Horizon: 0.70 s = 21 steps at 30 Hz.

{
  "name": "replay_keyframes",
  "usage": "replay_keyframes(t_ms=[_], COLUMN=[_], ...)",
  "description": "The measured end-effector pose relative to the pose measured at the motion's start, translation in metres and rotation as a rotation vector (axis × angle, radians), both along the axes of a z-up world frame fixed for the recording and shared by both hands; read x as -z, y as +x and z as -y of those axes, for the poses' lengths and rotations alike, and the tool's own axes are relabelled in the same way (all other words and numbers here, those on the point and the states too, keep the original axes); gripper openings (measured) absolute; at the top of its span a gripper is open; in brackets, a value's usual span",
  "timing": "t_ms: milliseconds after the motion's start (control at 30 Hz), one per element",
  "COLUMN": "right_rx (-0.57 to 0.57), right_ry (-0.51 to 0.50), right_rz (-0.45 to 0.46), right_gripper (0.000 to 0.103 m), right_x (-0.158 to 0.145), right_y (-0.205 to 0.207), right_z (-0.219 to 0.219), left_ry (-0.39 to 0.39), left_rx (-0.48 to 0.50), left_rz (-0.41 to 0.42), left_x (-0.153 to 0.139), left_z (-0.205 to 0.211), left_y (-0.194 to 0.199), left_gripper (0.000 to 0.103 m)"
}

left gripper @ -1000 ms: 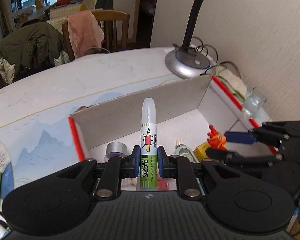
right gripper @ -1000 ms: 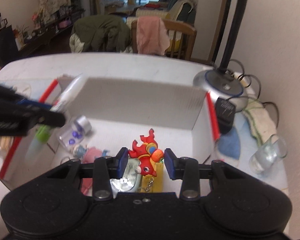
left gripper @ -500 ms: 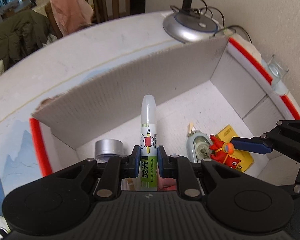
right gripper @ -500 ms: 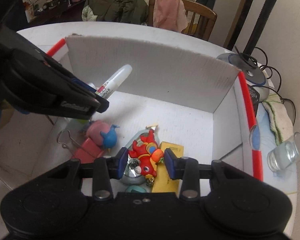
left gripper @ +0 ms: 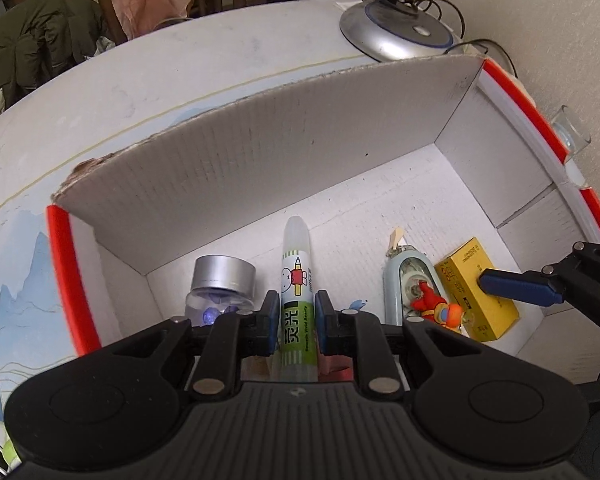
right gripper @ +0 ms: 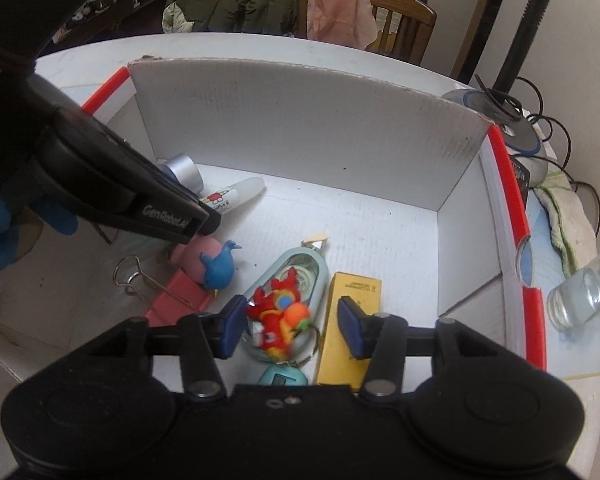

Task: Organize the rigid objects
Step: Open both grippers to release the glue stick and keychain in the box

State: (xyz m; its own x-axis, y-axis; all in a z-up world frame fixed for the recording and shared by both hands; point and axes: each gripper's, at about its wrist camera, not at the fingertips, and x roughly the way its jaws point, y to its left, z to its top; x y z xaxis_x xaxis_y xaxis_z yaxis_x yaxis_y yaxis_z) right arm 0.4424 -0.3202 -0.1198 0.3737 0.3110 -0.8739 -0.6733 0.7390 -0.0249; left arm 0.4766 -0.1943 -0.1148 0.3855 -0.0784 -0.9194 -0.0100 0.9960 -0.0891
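Note:
A white cardboard box with a red rim stands on the table, and both grippers reach down into it. My left gripper is shut on a white-and-green glue tube, whose cap points at the box's far wall. In the right wrist view the same tube sticks out past the left gripper's fingers. My right gripper has its jaws opening. A red dragon toy lies between them on a pale blue tape dispenser, and neither pad touches it.
On the box floor lie a yellow carton, a silver-capped jar, a pink and blue toy and a red binder clip. Outside stand a lamp base with cables and a glass near the wall.
Both grippers have sunk into the box. The right jaws have spread apart and let go of the red dragon toy. The left gripper still holds the glue tube.

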Motion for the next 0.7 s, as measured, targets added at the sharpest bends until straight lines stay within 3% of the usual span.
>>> replay_keyframes(t_ms=[700], right_rx=[0.089], right_ry=[0.156], right_rz=[0.078], right_gripper=[0.056], right_x=[-0.057], right_y=[-0.044], right_z=[0.021], left_ry=[-0.068], left_rx=[-0.093], left_rz=[0.266], left_x=[-0.080], left_z=[-0.011], left_y=[-0.087], left_gripper=[0.018])
